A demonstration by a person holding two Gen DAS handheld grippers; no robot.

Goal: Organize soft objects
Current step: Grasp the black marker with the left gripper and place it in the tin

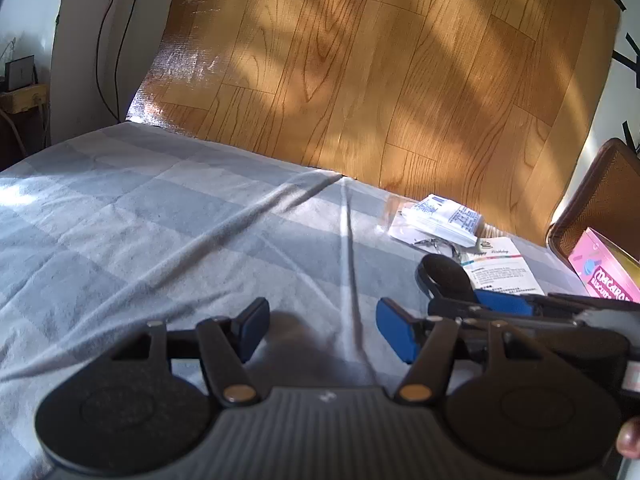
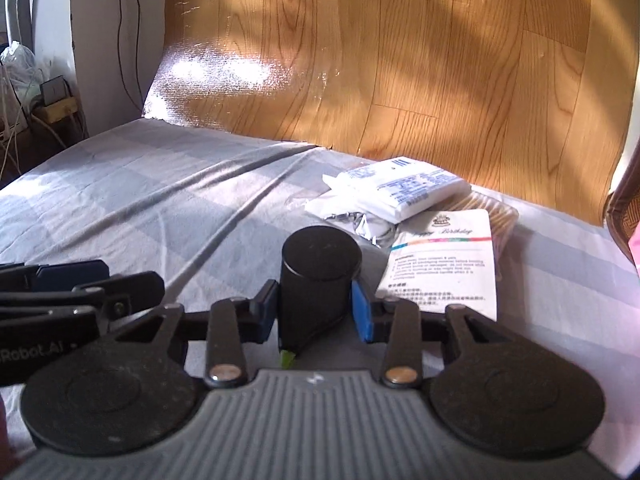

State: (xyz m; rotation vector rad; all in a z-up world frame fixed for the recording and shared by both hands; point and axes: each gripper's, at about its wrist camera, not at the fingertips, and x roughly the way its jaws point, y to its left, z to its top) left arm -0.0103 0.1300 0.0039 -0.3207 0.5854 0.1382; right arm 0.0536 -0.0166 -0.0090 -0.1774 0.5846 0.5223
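Observation:
My right gripper (image 2: pixel 316 308) is shut on a black cylinder (image 2: pixel 318 276) and holds it upright just over the grey checked cloth (image 2: pixel 140 200). The cylinder also shows in the left wrist view (image 1: pixel 446 274), with the right gripper (image 1: pixel 520 304) beside it. My left gripper (image 1: pixel 322 330) is open and empty above the cloth (image 1: pixel 160 232), to the left of the right one. A white tissue pack (image 2: pixel 404 190) lies beyond the cylinder on a clear bag; it also shows in the left wrist view (image 1: pixel 444 218).
A birthday card (image 2: pixel 444 260) lies right of the cylinder, over a bag of sticks (image 2: pixel 498 216). A pink box (image 1: pixel 604 272) stands in a brown basket (image 1: pixel 592 204) at the right edge. A wood-pattern sheet (image 1: pixel 380 72) rises behind the cloth.

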